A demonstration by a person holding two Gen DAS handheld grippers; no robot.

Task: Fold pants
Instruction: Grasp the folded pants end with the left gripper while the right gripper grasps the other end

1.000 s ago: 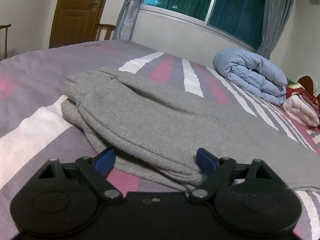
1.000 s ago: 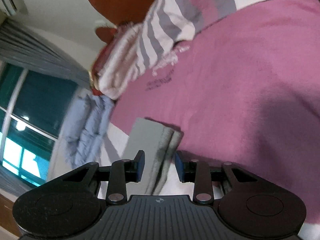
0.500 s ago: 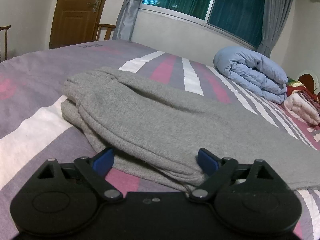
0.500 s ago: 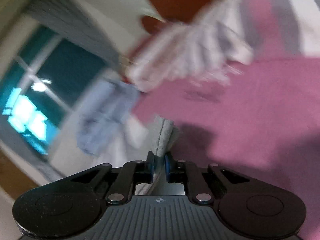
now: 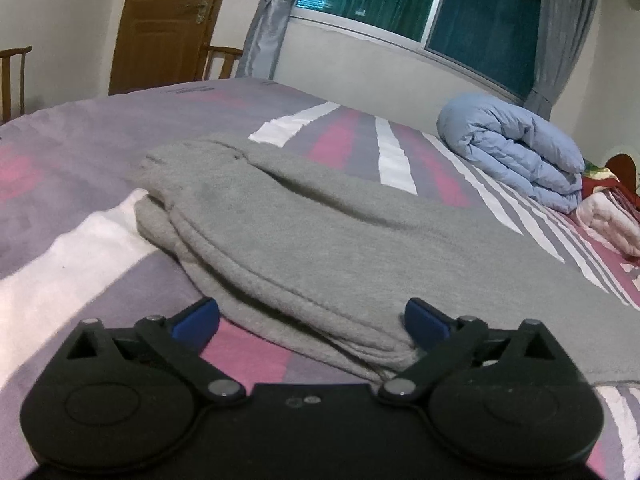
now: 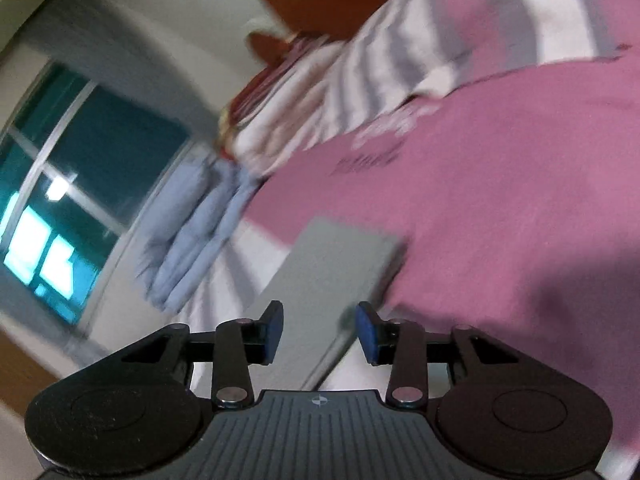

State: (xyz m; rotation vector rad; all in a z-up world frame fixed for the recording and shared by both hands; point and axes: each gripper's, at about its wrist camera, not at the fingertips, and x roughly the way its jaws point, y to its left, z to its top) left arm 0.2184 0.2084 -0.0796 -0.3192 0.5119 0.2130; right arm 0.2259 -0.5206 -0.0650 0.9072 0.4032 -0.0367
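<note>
Fleece, thick and soft, is what the grey pants (image 5: 320,248) look to be made of: limp cloth that will sag and drape wherever it is lifted, light enough for one pinch, and not slippery against the blue pads. They lie on the striped purple, pink and white bed sheet (image 5: 72,272), already doubled lengthwise, with stacked hems nearest the left gripper (image 5: 310,320). Its jaws are opening and stand wide to either side of that layered edge; the right pad sits just beside the cloth, but nothing is pinched. Best hold, I judge, is through all layers at that thick edge, so none slides off.

From the right wrist view, tilted and blurred, the right gripper (image 6: 318,330) is also opening, the far end of the pants (image 6: 340,256) lying flat beyond its pads and unheld. Farther off rests a rolled pale blue quilt (image 5: 516,148) beneath the window (image 5: 440,16).
</note>
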